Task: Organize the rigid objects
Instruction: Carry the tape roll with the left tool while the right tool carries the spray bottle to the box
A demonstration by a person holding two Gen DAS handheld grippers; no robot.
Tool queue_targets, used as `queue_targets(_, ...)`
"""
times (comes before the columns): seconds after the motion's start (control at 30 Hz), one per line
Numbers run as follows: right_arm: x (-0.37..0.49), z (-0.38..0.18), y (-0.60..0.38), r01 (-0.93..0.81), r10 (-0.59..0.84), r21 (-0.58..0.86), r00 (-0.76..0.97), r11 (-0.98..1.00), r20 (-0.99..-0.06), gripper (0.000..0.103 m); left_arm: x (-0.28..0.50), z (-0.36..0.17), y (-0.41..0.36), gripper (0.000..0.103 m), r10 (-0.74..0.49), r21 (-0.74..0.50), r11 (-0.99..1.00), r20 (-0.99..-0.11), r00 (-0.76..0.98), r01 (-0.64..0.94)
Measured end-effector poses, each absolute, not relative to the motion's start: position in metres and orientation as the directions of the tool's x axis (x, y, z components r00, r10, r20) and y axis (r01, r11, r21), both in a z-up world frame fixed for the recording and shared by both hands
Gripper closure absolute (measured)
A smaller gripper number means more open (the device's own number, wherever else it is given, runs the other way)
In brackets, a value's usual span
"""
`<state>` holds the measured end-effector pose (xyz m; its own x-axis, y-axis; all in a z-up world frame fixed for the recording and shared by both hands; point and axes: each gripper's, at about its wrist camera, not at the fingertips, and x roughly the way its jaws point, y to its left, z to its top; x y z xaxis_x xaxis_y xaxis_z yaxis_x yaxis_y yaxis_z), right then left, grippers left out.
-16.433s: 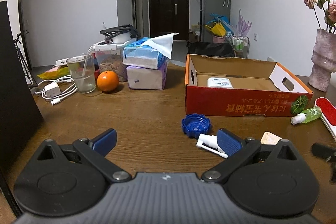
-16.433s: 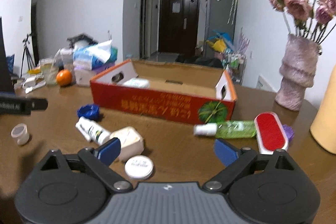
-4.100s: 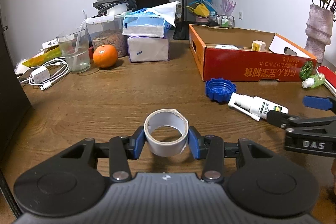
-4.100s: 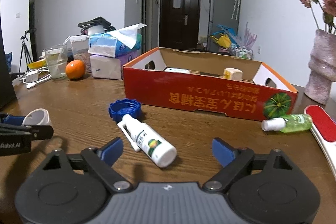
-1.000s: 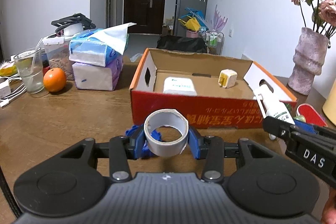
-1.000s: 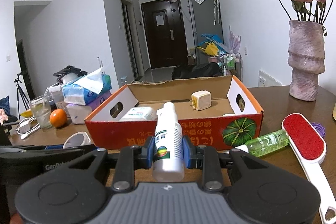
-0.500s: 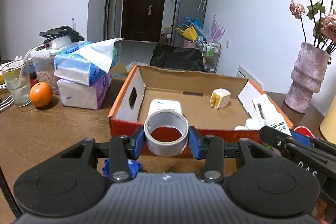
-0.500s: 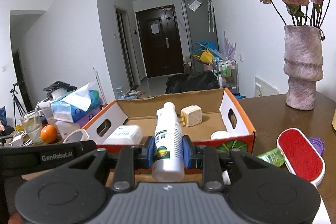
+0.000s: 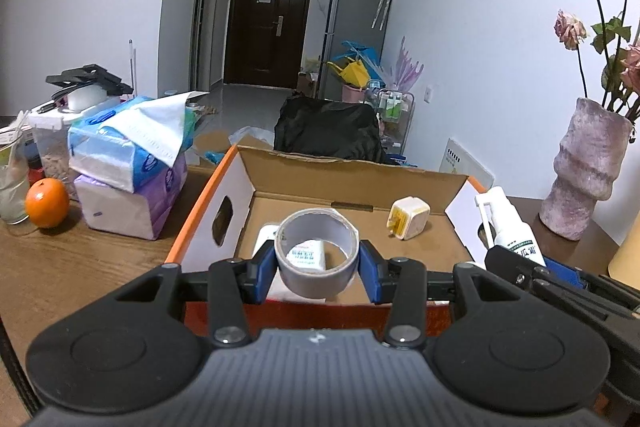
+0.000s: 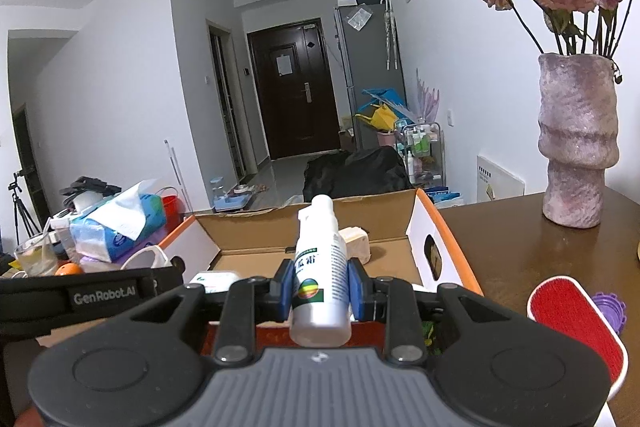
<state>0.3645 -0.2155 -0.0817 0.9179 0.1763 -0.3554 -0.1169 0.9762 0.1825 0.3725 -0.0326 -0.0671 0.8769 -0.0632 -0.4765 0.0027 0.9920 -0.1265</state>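
My left gripper (image 9: pixel 318 267) is shut on a grey tape roll (image 9: pixel 317 253) and holds it over the near edge of the open red cardboard box (image 9: pixel 224 187). My right gripper (image 10: pixel 320 289) is shut on a white spray bottle (image 10: pixel 320 275), nozzle pointing forward, above the same box (image 10: pixel 444 231); the bottle also shows in the left wrist view (image 9: pixel 510 231). Inside the box lie a white packet (image 9: pixel 308 255) and a cream plug adapter (image 9: pixel 408 219).
Tissue packs (image 9: pixel 132 163), an orange (image 9: pixel 46 203) and a glass (image 9: pixel 10 187) stand left of the box. A purple vase with roses (image 10: pixel 576 143) stands at the right. A red lint brush (image 10: pixel 572 323) and a purple cap (image 10: pixel 610 307) lie right of the box.
Both grippers have lifted and moved forward over the box, still holding the tape roll and the spray bottle. The box now fills more of both views.
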Motion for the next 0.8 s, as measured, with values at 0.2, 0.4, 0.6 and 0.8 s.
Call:
queue_targets(0.2,0.380,-0.082,-0.215,-0.111,0.168,0.178,0.921,0.978,-0.351,0.076,0.389,-0.065,-0.036,0.059,-0.062,-0.129,0.992,-0.466,0.883,0.001)
queue_targets(0.4,0.395,-0.084,-0.214,-0.102,0.159,0.174,0.921,0.979,-0.356,0.076,0.406,-0.063,-0.037,0.059,-0.056,-0.125,0.992,-0.458,0.887,-0.002)
queue_targets(0.6,0.409,-0.087,-0.212,-0.095,0.151,0.170,0.921,0.981,-0.358,0.076,0.421,-0.063,-0.040,0.059,-0.052,-0.114,0.994,-0.451,0.891,0.000)
queue_targets(0.8,0.419,-0.089,-0.211,-0.086,0.143,0.167,0.921,0.982,-0.363,0.076,0.434,-0.065,-0.039,0.059,-0.038,-0.102,0.995,-0.451,0.892,-0.009)
